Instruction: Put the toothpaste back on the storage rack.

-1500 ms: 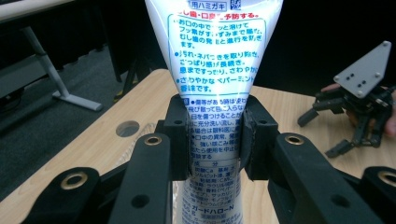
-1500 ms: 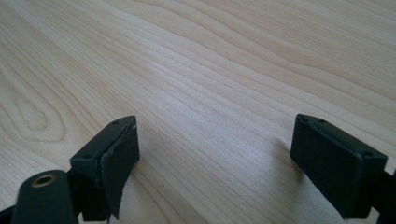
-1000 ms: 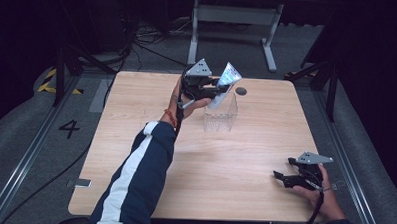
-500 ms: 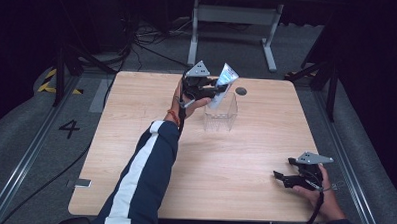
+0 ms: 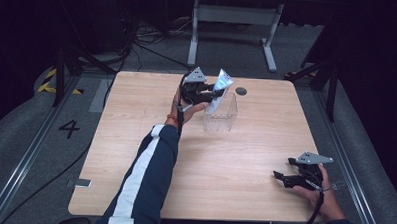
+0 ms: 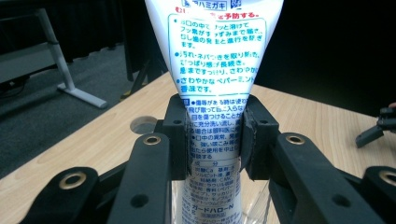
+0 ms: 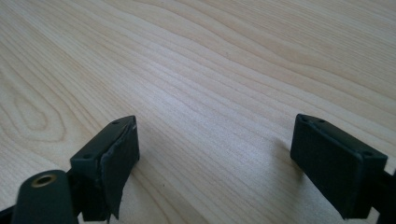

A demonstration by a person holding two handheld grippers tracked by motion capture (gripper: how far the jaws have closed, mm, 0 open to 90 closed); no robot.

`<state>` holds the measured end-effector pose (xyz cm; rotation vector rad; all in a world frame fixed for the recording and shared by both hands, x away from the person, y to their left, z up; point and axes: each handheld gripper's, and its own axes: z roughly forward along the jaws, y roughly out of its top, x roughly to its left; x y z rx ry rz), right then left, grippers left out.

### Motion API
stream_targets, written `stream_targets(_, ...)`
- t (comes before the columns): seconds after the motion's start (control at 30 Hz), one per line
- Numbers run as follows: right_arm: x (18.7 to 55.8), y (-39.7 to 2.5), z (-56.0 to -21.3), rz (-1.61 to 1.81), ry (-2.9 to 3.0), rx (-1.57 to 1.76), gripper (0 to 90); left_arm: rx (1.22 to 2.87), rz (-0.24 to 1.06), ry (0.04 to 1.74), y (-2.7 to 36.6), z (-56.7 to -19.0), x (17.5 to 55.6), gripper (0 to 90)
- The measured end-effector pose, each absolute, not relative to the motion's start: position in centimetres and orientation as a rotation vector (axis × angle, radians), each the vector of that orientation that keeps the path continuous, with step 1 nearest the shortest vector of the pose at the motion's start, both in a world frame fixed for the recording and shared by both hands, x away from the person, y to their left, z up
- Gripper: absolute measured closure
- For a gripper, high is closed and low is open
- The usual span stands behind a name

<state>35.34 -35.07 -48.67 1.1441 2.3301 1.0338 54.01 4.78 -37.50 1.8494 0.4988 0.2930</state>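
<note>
A white toothpaste tube (image 5: 221, 86) with blue print stands tilted in a clear plastic box (image 5: 221, 116) at the far middle of the wooden table (image 5: 135, 140). My left gripper (image 5: 210, 95) is shut on the tube's middle; in the left gripper view the tube (image 6: 215, 70) rises between the two black pads (image 6: 175, 135), its lower end inside the clear box (image 6: 261, 205). My right gripper (image 5: 278, 176) rests low at the table's near right, open. In the right gripper view its gripper (image 7: 215, 154) has wide-apart jaws with only bare wood between them.
A round cable hole (image 5: 241, 91) lies in the table just right of the box. A white stand frame (image 5: 234, 23) and cables sit on the floor beyond the far edge. A floor mark "4" (image 5: 69, 128) is at the left.
The left gripper and tube have shifted very slightly, staying over the box. The right gripper has not moved.
</note>
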Motion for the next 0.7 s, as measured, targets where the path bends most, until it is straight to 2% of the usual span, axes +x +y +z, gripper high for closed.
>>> stream_targets(0.7, 35.3, -35.1, -48.7, 1.034, 2.330, 1.145, 15.7, 2.013, 0.315, 0.501, 3.4, -40.0, 53.3, 66.7)
